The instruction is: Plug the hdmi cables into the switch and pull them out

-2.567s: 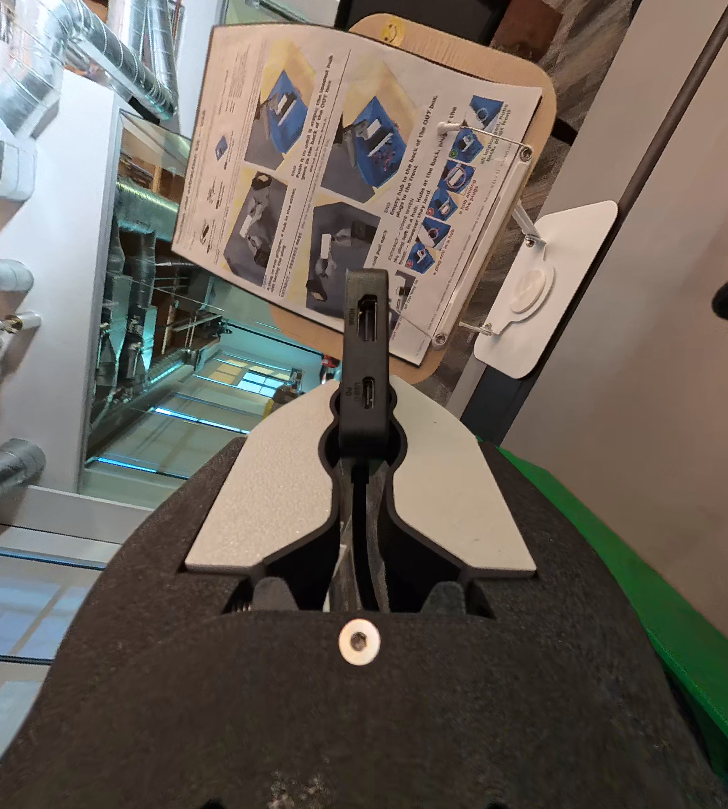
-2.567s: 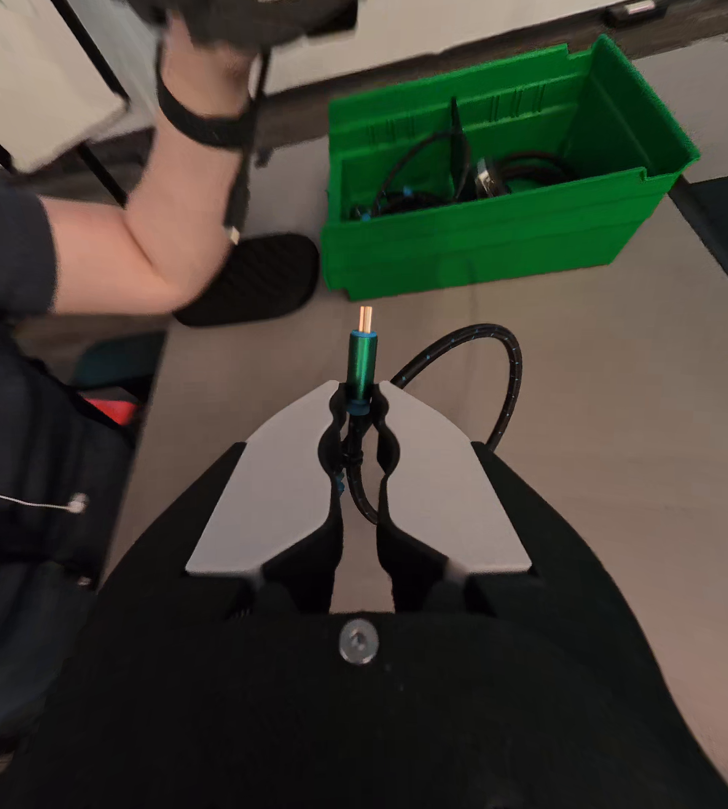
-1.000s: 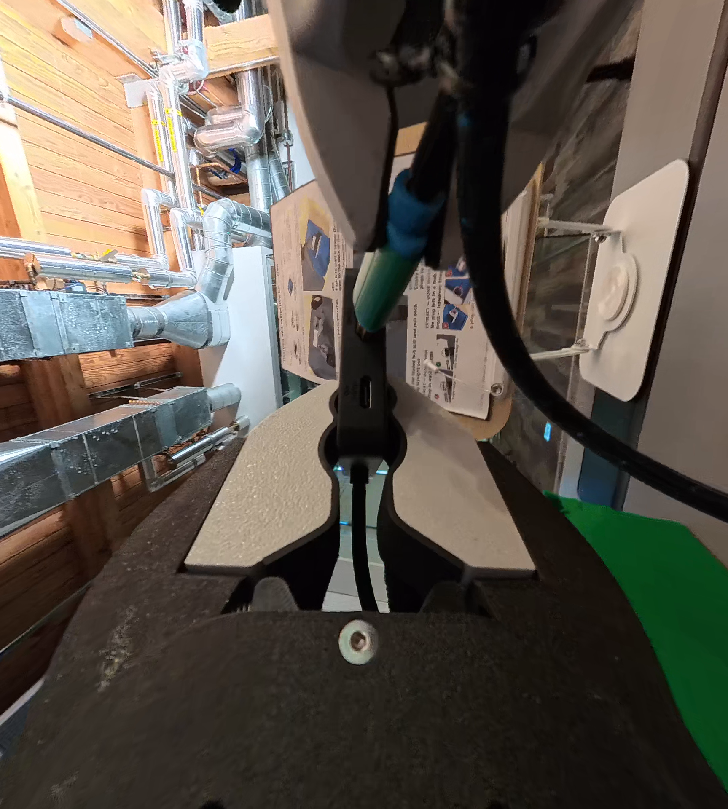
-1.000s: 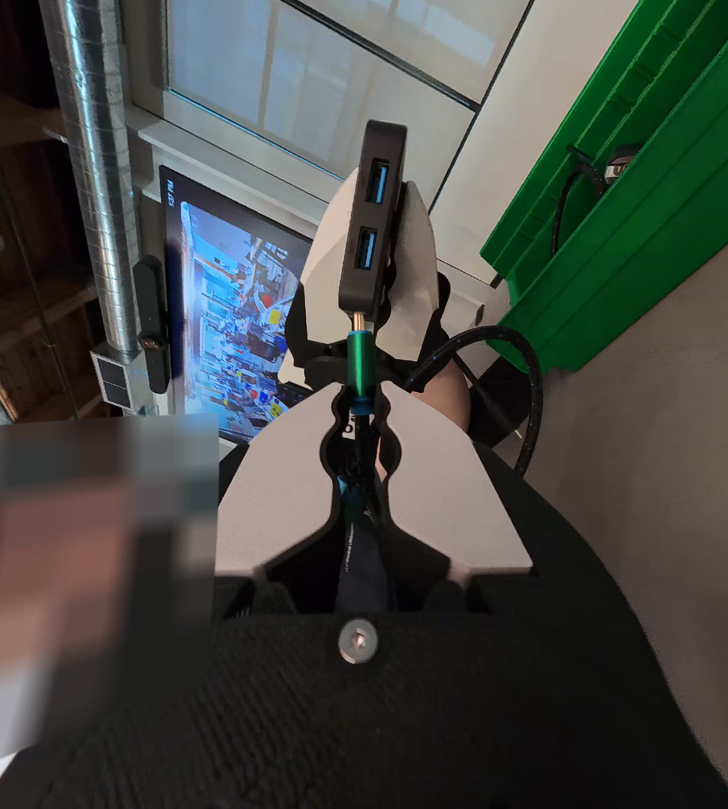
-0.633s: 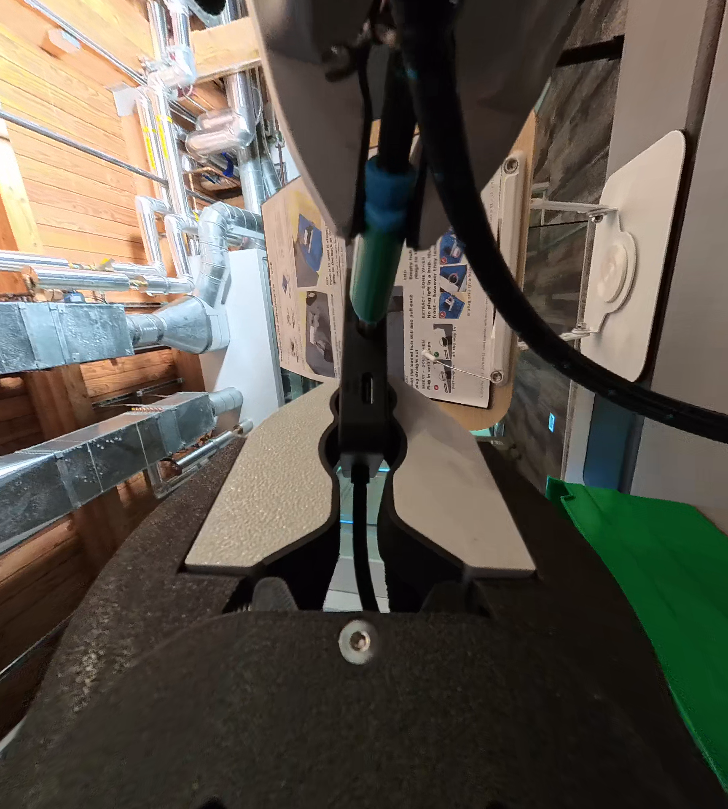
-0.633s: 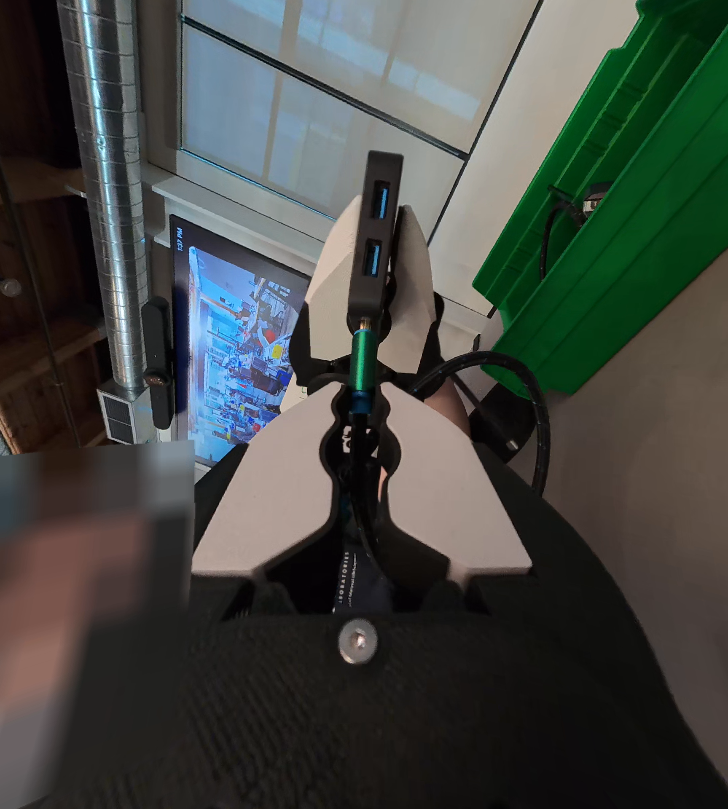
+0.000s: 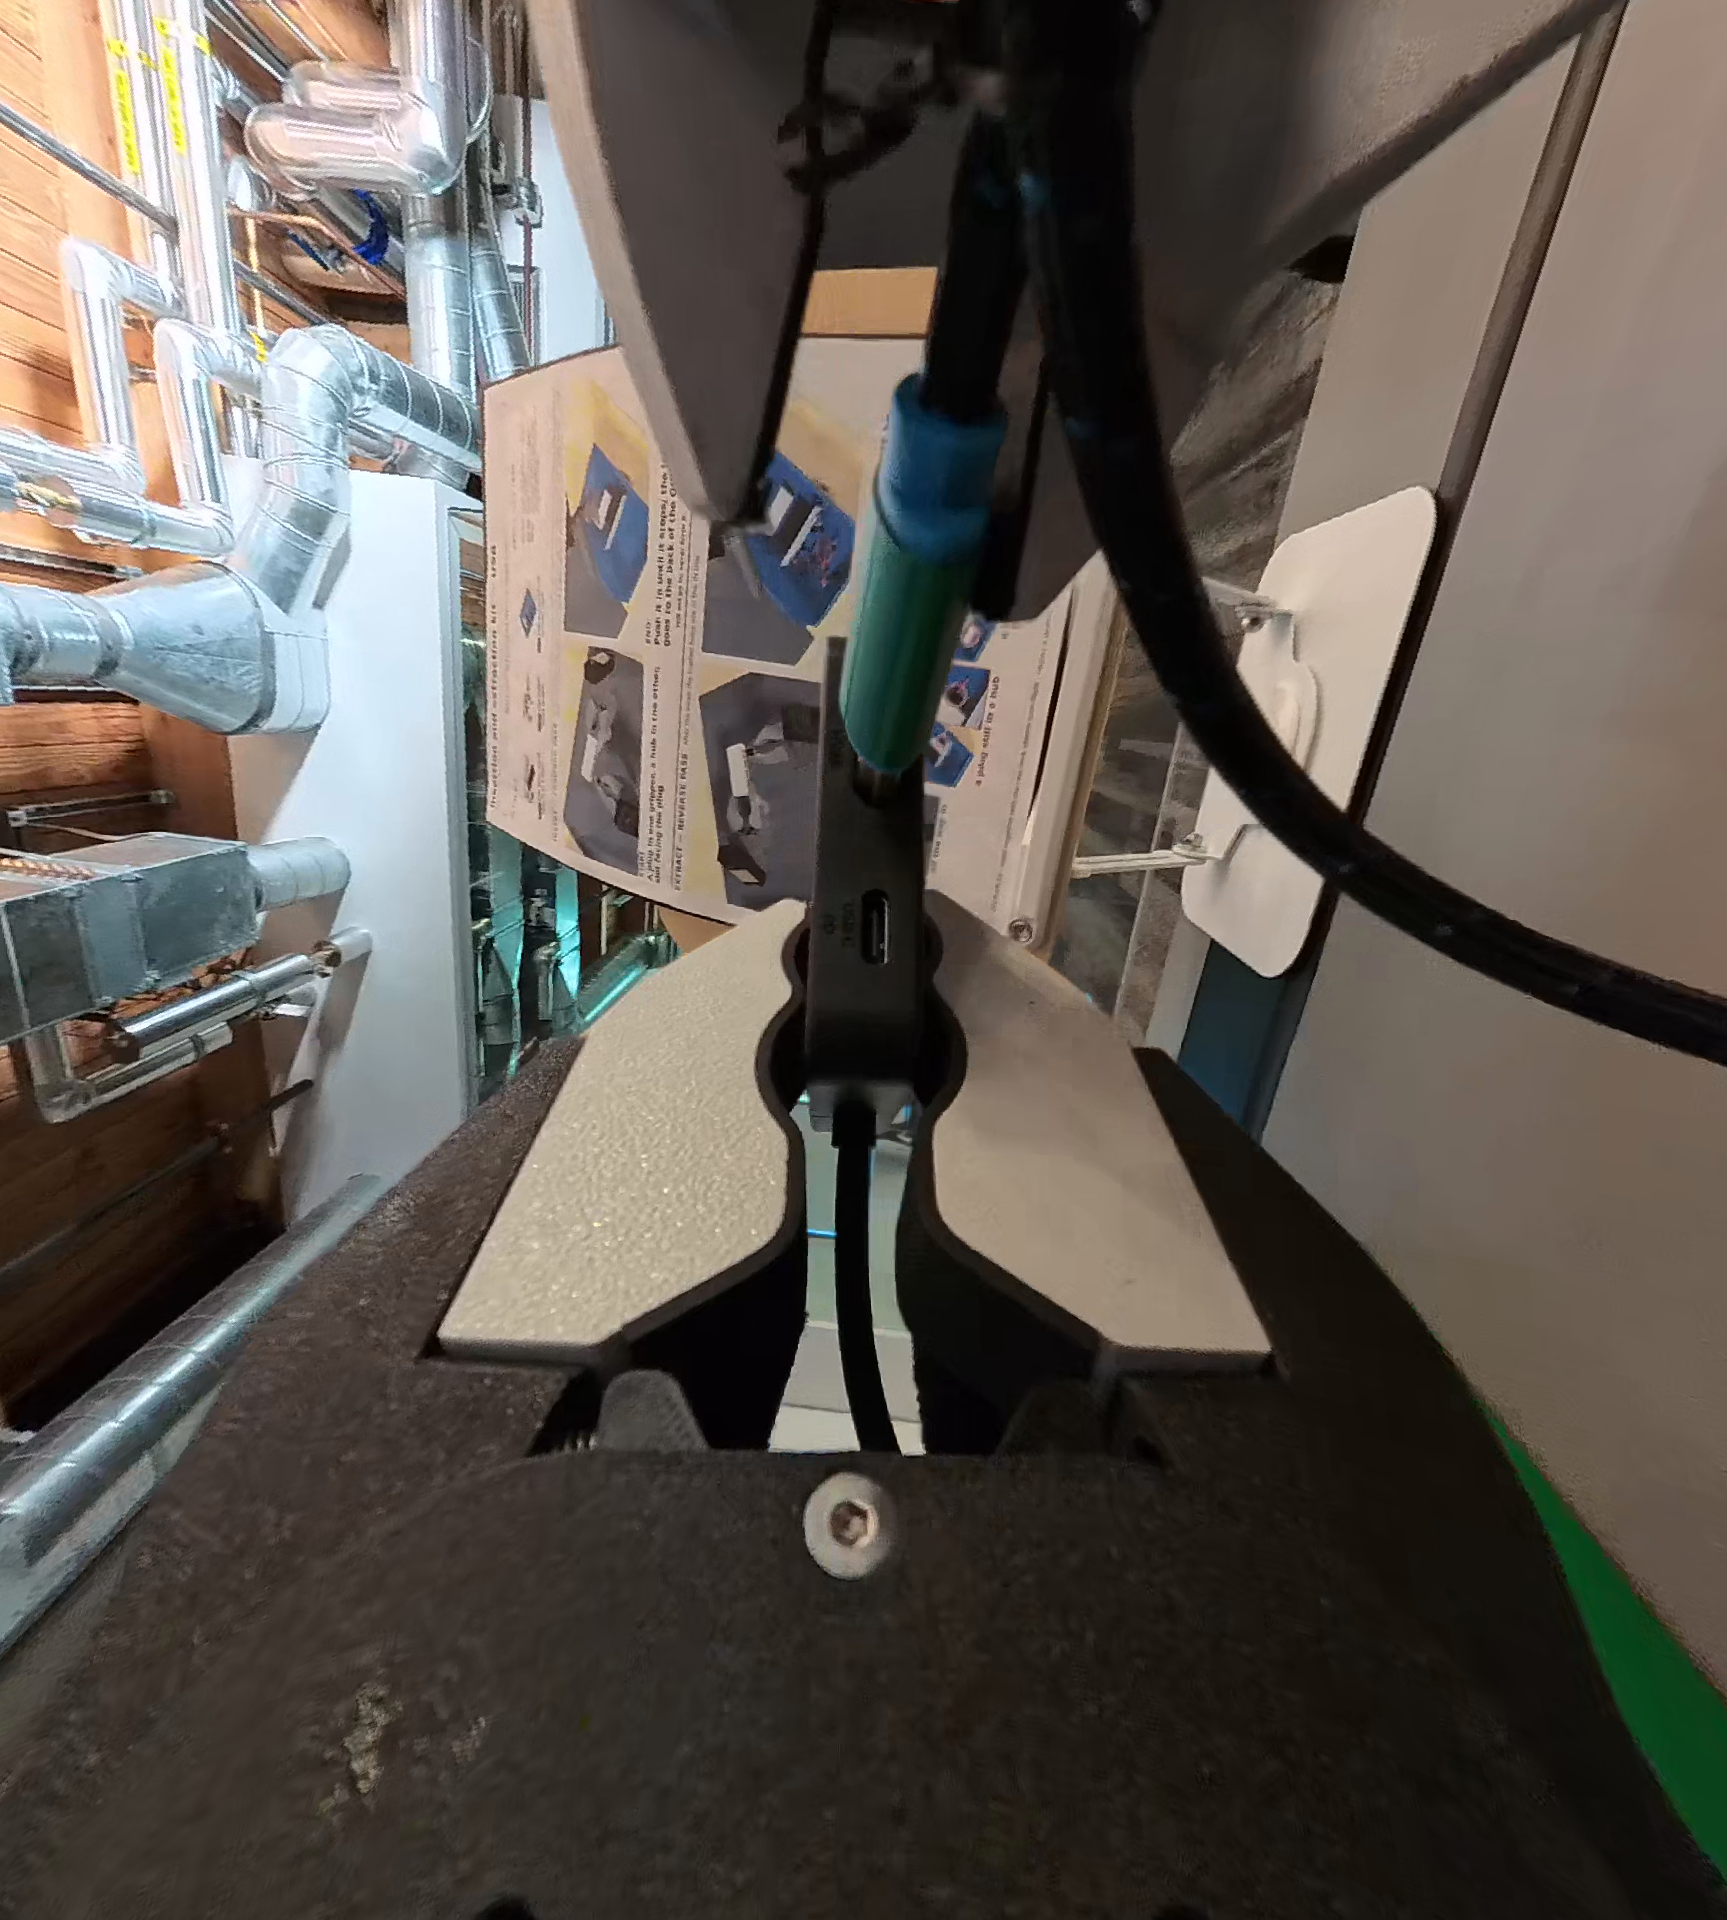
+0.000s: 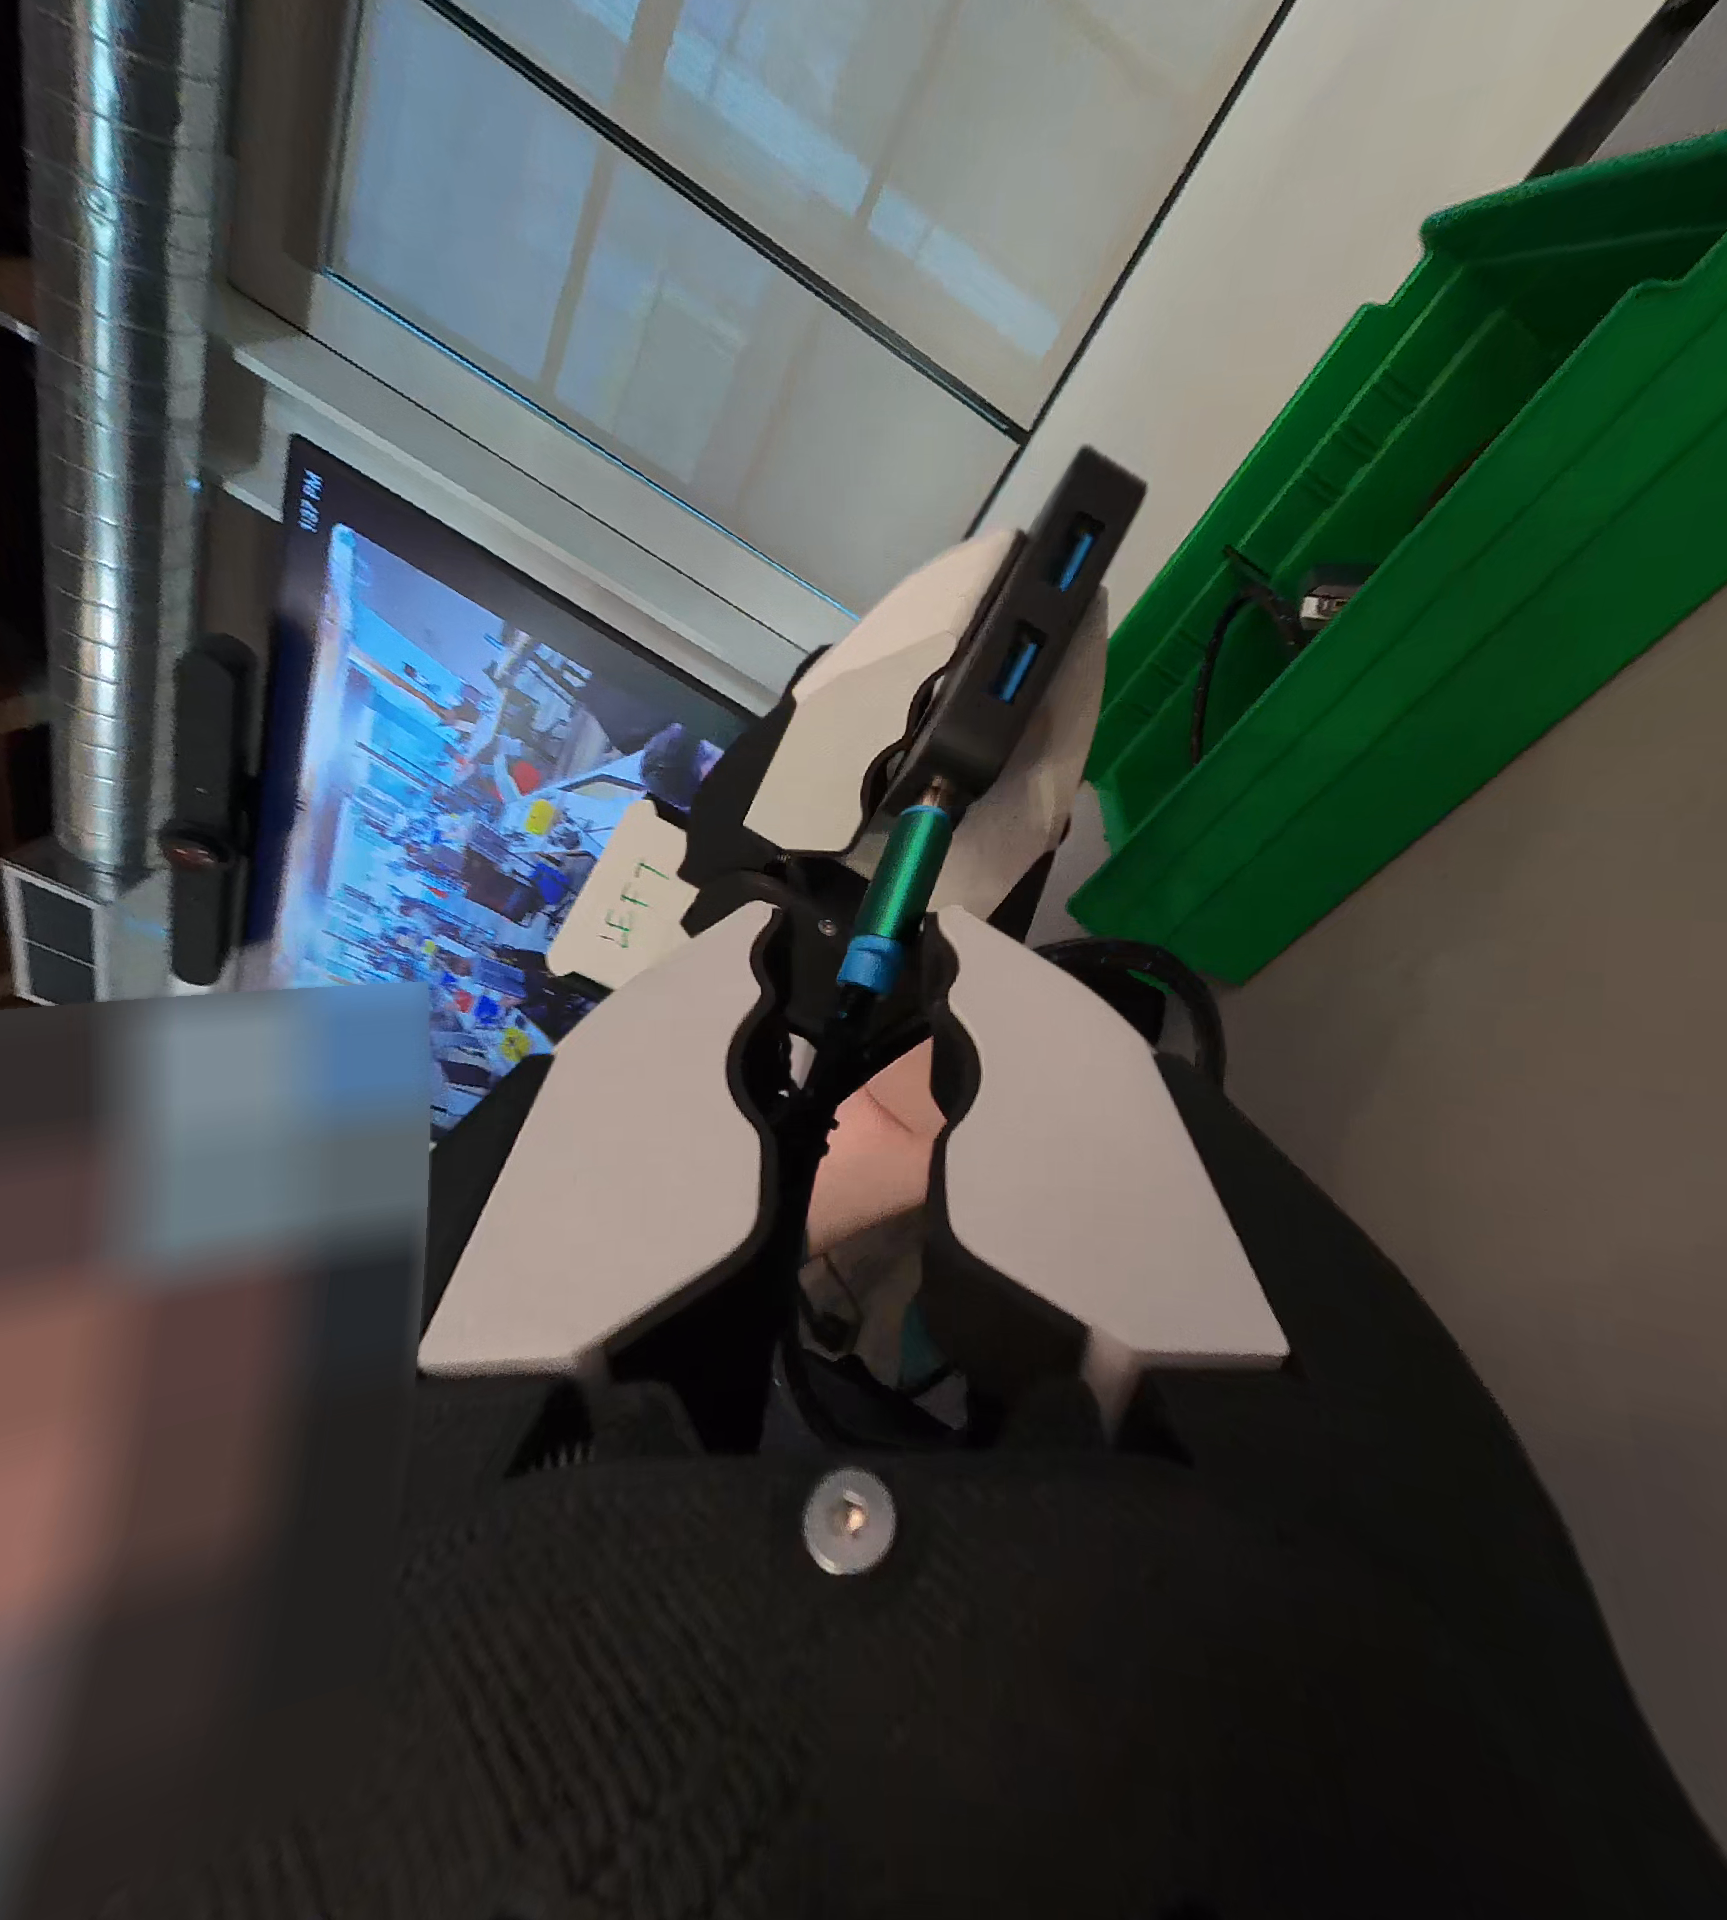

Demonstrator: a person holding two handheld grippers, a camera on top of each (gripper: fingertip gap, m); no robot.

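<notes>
While clamped in the left gripper (image 7: 861, 1023), the slim black plastic switch (image 7: 864, 935) takes the green metal HDMI plug (image 7: 898, 644) on top. Right view: right gripper (image 8: 854, 971) parted, loosely around the plug's (image 8: 903, 864) cable beside the green plastic bin (image 8: 1524, 582).

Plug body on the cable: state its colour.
The plug is green with a blue collar, clearest in the left wrist view.

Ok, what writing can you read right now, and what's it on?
I don't quote writing; here is where it stands.
Instruction sheet: printed headings and captions, readable.
Switch: small white marks beside its port, too small to read.
White tag: one handwritten word, readable.
Screen: small digits in its corner, blurred.
Pipes: yellow labels, too small to read.
</notes>
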